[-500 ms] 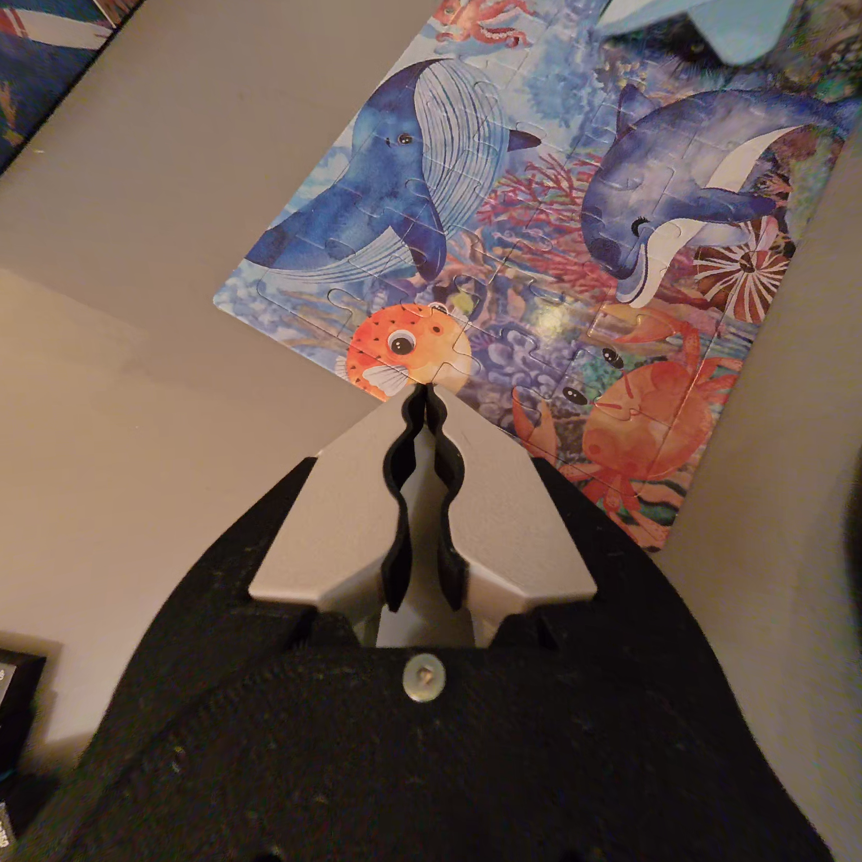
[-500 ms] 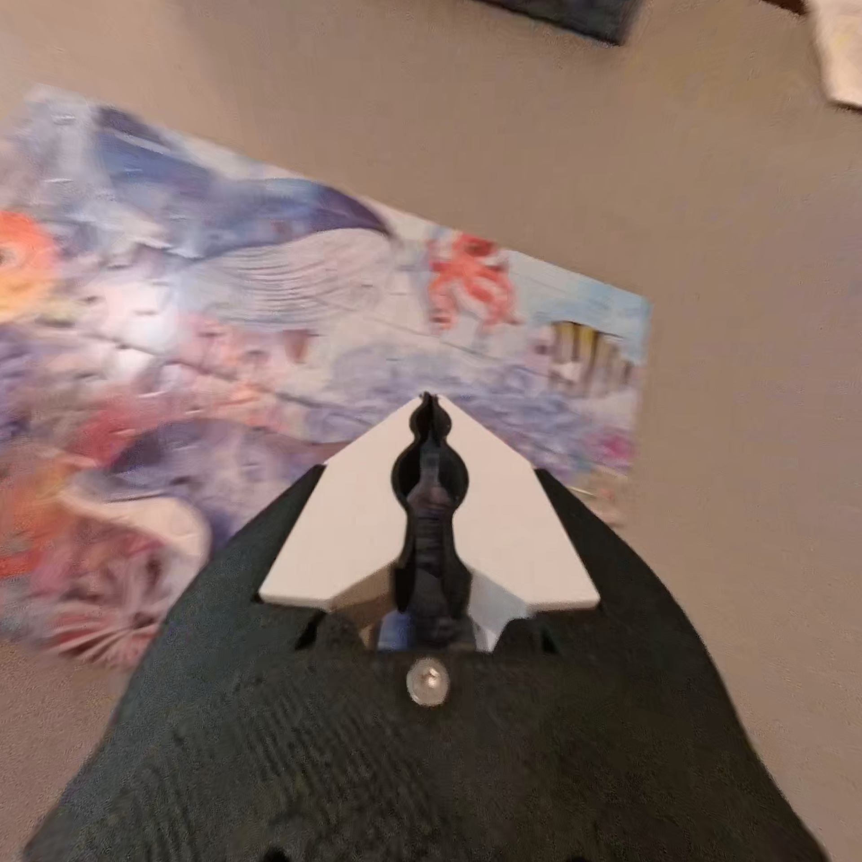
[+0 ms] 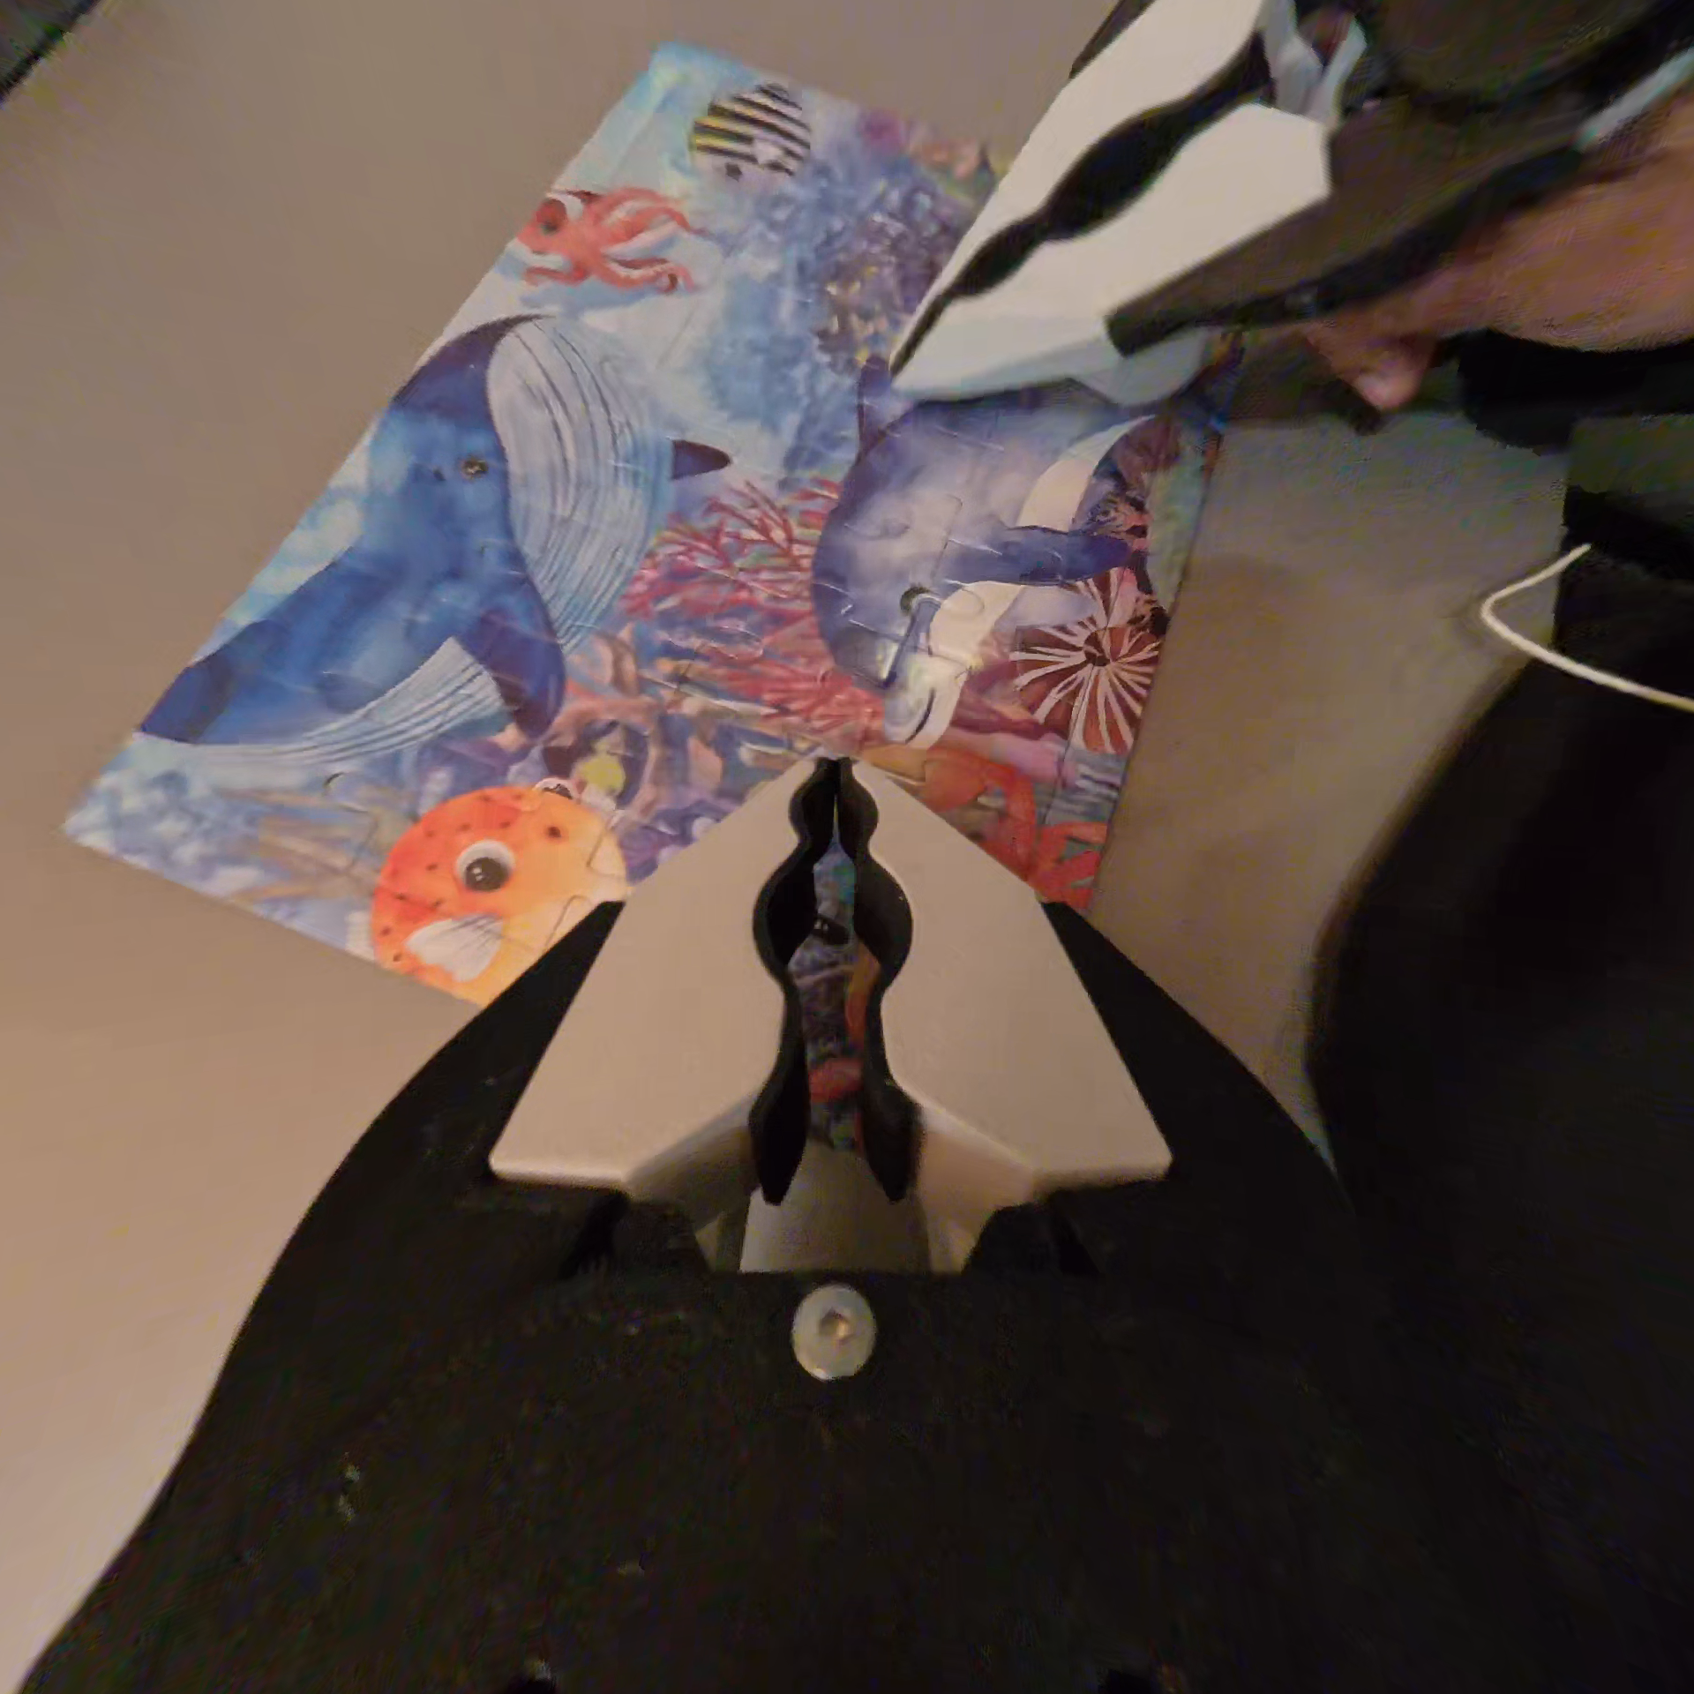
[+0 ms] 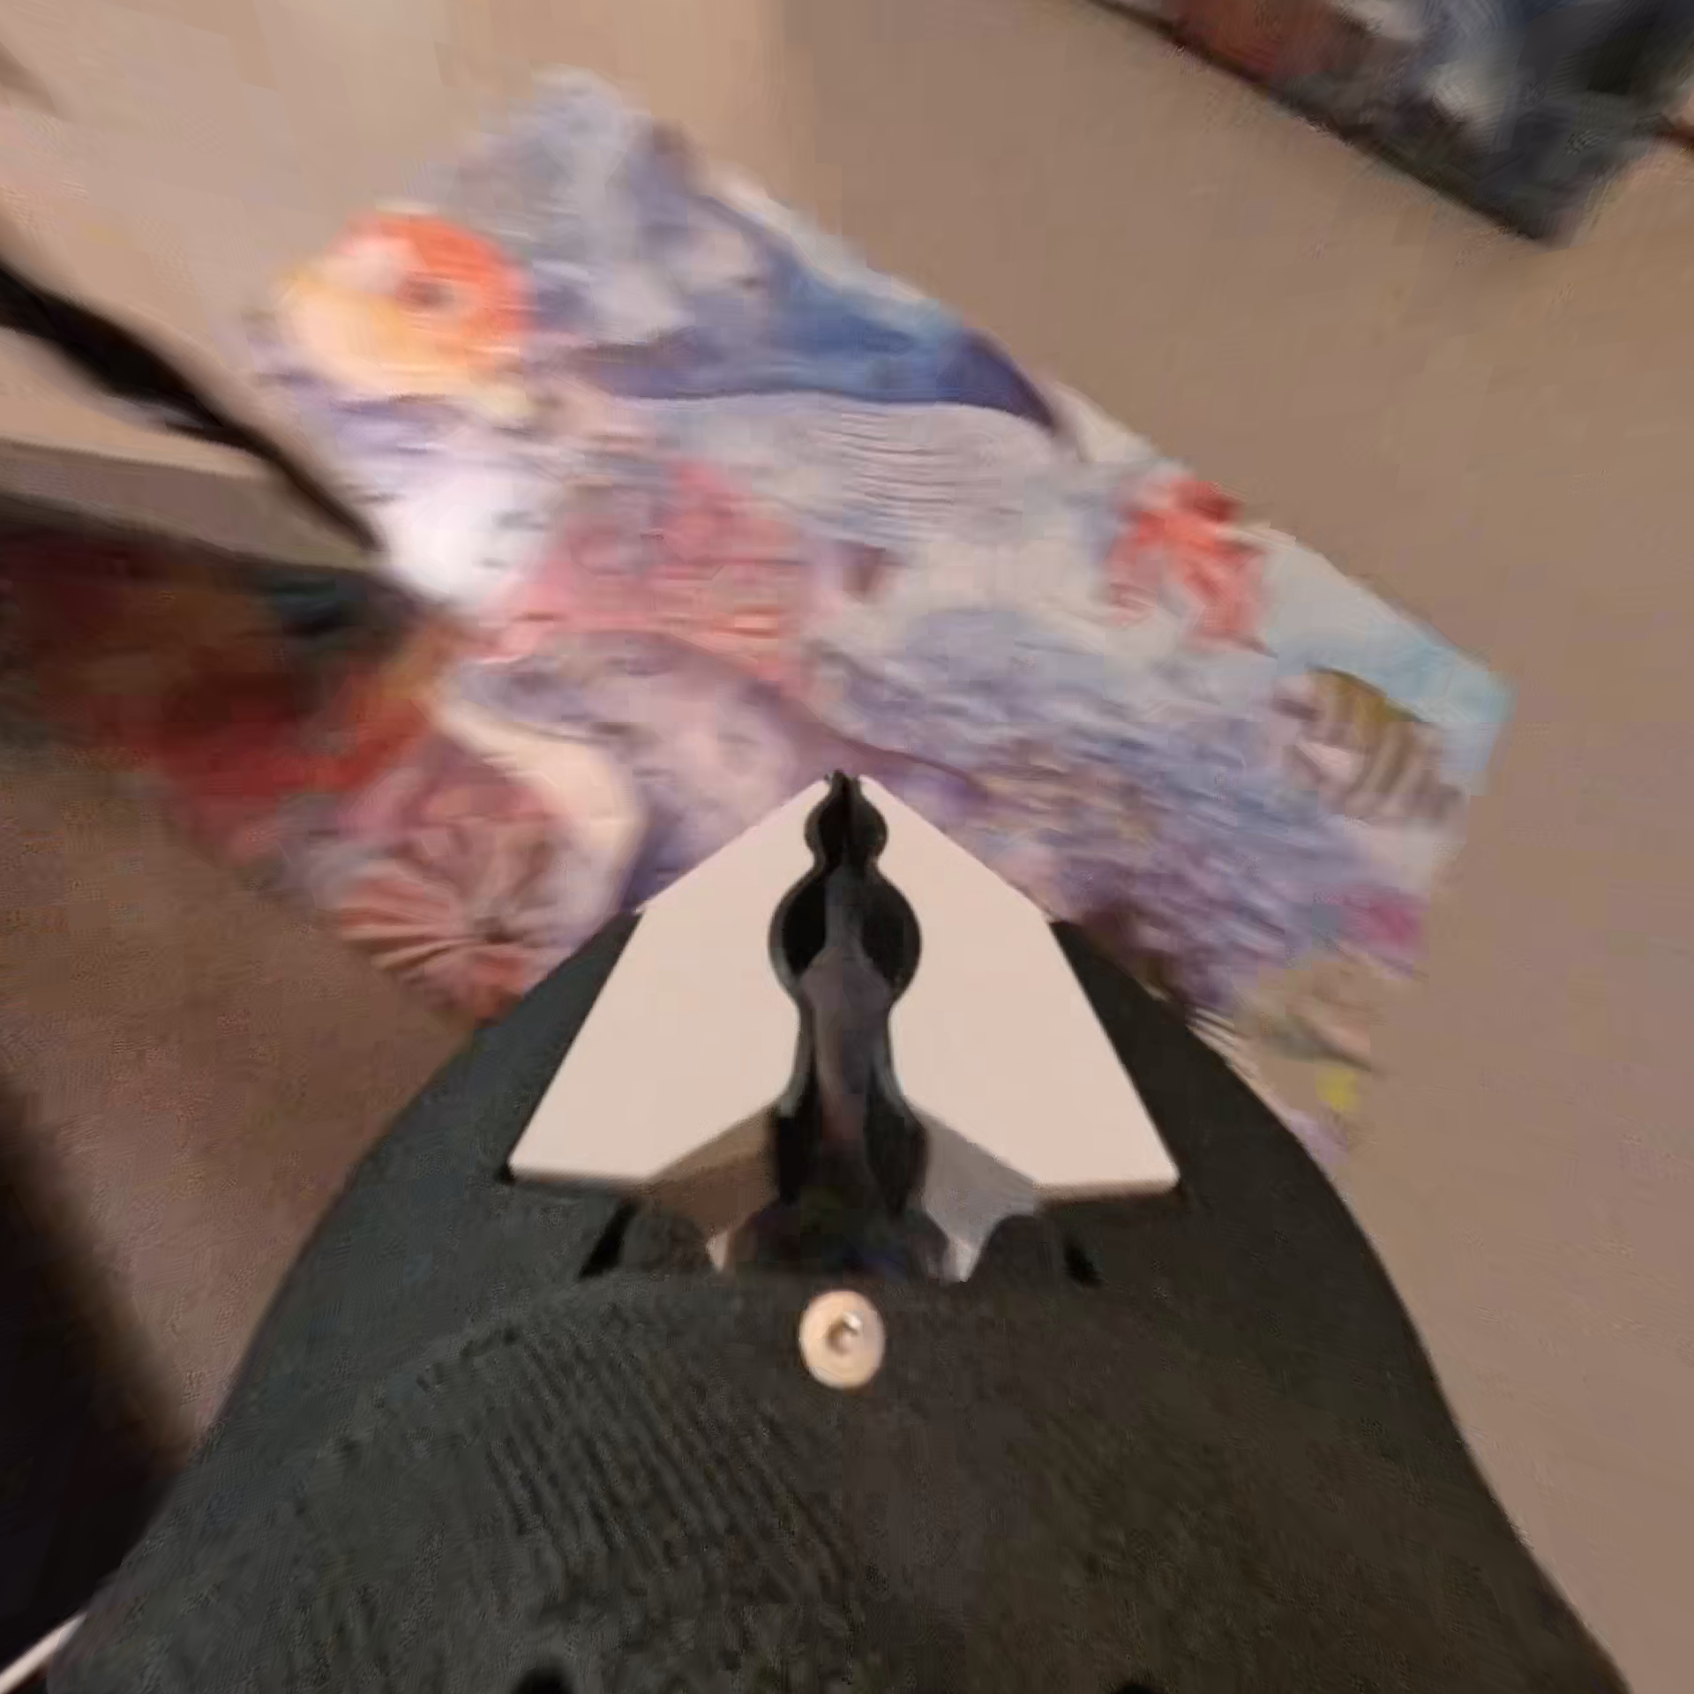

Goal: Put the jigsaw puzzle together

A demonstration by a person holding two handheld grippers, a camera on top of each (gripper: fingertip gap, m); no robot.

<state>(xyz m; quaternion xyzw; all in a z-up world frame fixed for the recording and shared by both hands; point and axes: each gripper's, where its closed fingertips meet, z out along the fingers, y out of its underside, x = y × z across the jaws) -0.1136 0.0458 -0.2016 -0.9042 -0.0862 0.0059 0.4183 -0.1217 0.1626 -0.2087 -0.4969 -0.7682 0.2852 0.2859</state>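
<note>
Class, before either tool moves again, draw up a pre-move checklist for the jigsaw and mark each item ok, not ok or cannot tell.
1. Jigsaw puzzle lies flat on the table: ok.
2. No gaps among the visible pieces: ok; parts under the tools: cannot tell.
3. Left tool shut and empty: ok.
4. Right tool shut and empty: ok.
5. Right tool touching the puzzle: cannot tell.
6. Right wrist view sharp: not ok, blurred.

The right white-and-black claw (image 3: 926,353) has swung in over the colourful sea-animal jigsaw puzzle (image 3: 587,568) near its far edge, while the left claw (image 3: 836,779) has drawn back.
</note>
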